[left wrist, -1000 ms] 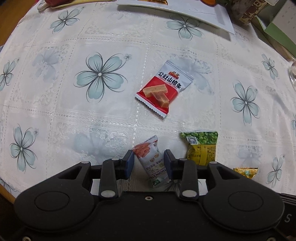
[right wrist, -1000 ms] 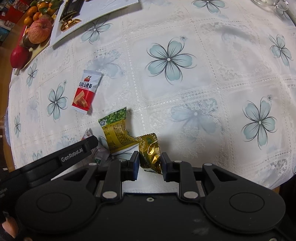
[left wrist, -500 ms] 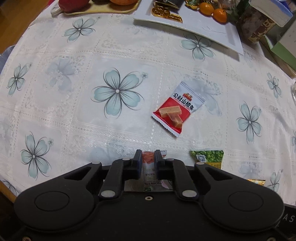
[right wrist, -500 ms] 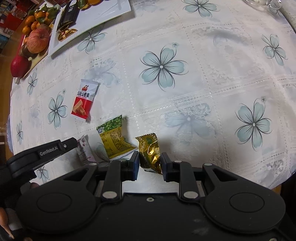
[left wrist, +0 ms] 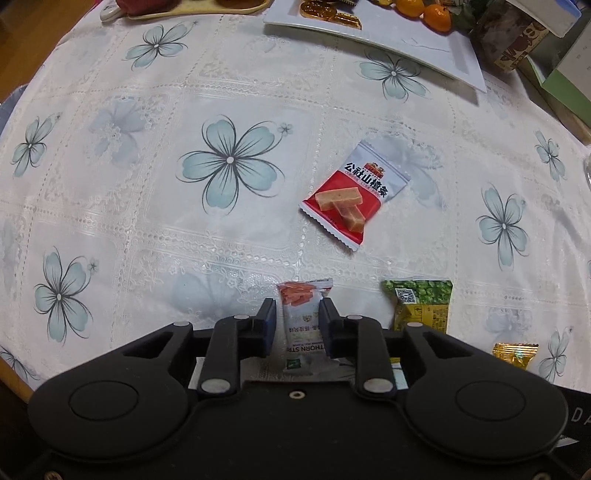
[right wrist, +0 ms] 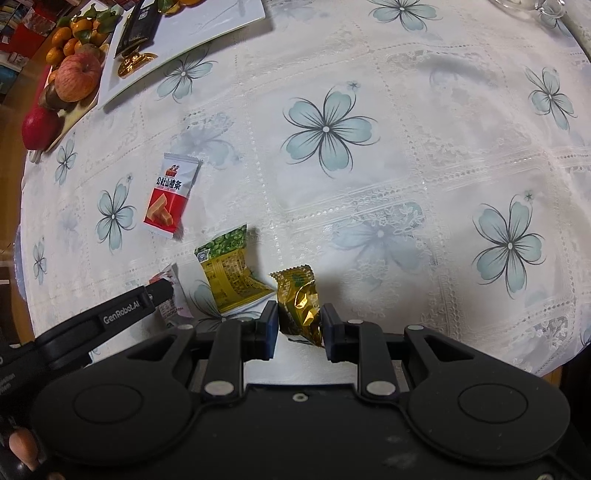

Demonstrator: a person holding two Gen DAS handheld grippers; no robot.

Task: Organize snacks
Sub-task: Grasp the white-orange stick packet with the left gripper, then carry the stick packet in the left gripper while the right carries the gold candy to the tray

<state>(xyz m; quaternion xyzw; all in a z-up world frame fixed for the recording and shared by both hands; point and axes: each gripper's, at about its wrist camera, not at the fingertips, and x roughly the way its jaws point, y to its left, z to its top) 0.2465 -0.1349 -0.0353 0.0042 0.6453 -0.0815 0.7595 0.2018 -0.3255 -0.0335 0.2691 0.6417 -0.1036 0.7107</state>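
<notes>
L tool (left wrist: 297, 325): pointing steeply down at tabletop (left wrist: 147, 206), jaws opening. White snack pkt w/ orange sticks print (left wrist: 303, 325) sits between the pads; slim gap shows on each side, so pads look just off it, not pressing. Pkt lies flat on the cloth, printed end pointing away from the cam.

R tool (right wrist: 300, 328): jaws narrow, pinching gold foil candy (right wrist: 301, 304) between the pads. Wrapper crumpled, top end sticking out past the fingertips, above the flowered cloth near the tabletop's near edge.

Other snacks, all loose on tabletop:
- Red/white hawthorn-bar pkt (left wrist: 355, 199), flat, angled, well apart from both tools, toward the middle of the cloth.
- Green/yellow pea pkt (left wrist: 423, 304), just right of L tool in L view; in R view it lies between the two tools, one corner close to R tool's left pad.
- Gold candy also seen at lower right of L view.

Far edge: white tray (left wrist: 406, 44) w/ gold coins (left wrist: 332, 11) + small oranges (left wrist: 436, 14); dark pkt also on it in R view. Beside it a board w/ apple (right wrist: 77, 77) & other fruit. Box + jar at far right, blurred.

L tool's finger (right wrist: 122, 314) shows in R view, lettering on its side, tip at the white pkt.
</notes>
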